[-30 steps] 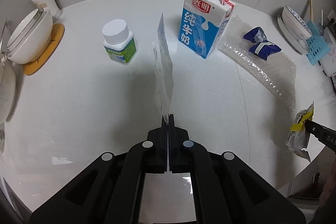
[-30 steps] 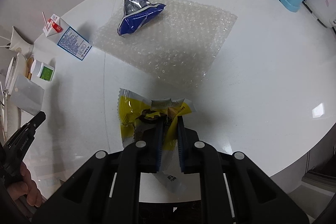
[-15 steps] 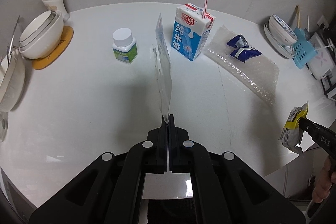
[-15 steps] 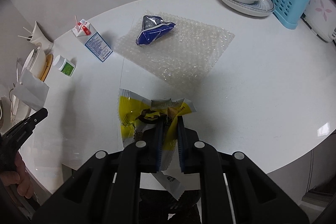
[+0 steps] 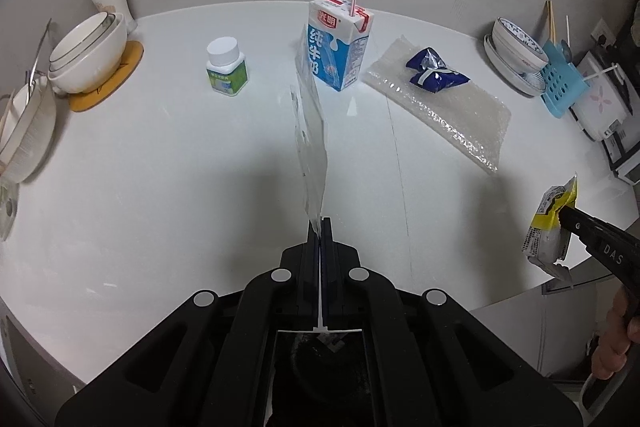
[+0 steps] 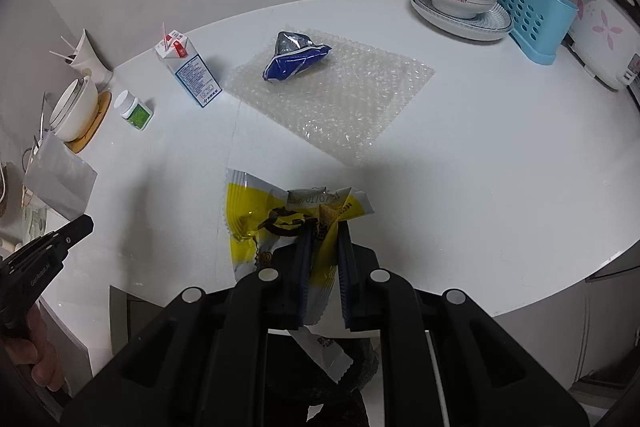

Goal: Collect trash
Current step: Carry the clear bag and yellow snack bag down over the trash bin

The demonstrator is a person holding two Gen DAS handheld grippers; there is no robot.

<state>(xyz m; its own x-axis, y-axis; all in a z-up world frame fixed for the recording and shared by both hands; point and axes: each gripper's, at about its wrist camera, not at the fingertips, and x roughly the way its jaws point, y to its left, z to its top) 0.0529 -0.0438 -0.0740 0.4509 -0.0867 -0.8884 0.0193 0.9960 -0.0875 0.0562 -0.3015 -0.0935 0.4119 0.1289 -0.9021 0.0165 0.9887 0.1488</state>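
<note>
1. The round white table (image 6: 460,167) takes up most of both views, with trash left on it.
2. The bubble wrap sheet (image 6: 344,107) lies flat near the middle, not yet collected.
3. The milk carton (image 5: 339,43), straw in its top, stands upright beside the wrap; I judge it trash to fetch.
4. My right gripper (image 6: 323,235) is clamped on the yellow snack wrapper (image 6: 256,211), held clear above the table's near edge.
5. My left gripper (image 5: 320,227) is pressed together on a clear plastic bag (image 5: 310,131), which sticks up edge-on from the fingertips.
6. The blue snack wrapper (image 6: 294,61) sits on the bubble wrap, untouched.
7. The small green-labelled bottle (image 5: 226,67) stands capped; trash or not, I cannot tell.
8. So two pieces are in hand, undelivered; I see no bin.
</note>
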